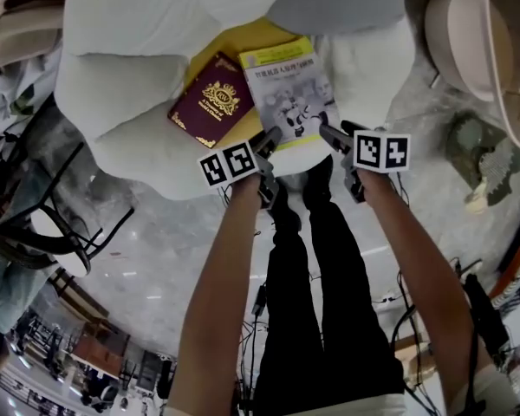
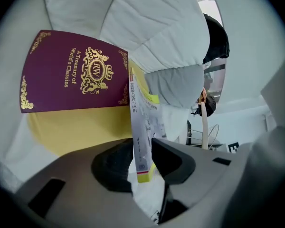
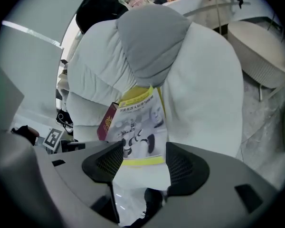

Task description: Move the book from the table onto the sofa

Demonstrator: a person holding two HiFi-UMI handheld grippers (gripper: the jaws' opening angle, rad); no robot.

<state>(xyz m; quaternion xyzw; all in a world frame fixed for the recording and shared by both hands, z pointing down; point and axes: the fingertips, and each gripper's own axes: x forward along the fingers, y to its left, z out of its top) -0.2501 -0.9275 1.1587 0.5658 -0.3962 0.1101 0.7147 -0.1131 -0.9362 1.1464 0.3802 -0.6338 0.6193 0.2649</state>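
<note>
So the book (image 1: 288, 94) is pretty much delivered already: it's laid flat on the white sofa (image 1: 130, 137), next to a maroon book (image 1: 212, 102) and partly over something yellow (image 1: 234, 40). Its near edge is pinched by the left gripper (image 2: 141, 158), or so it looks, since pad contact is hard to judge. The right gripper (image 3: 141, 163) is spread wide, nothing held. Only thing left: the book gets released and both grippers pulled back.
</note>
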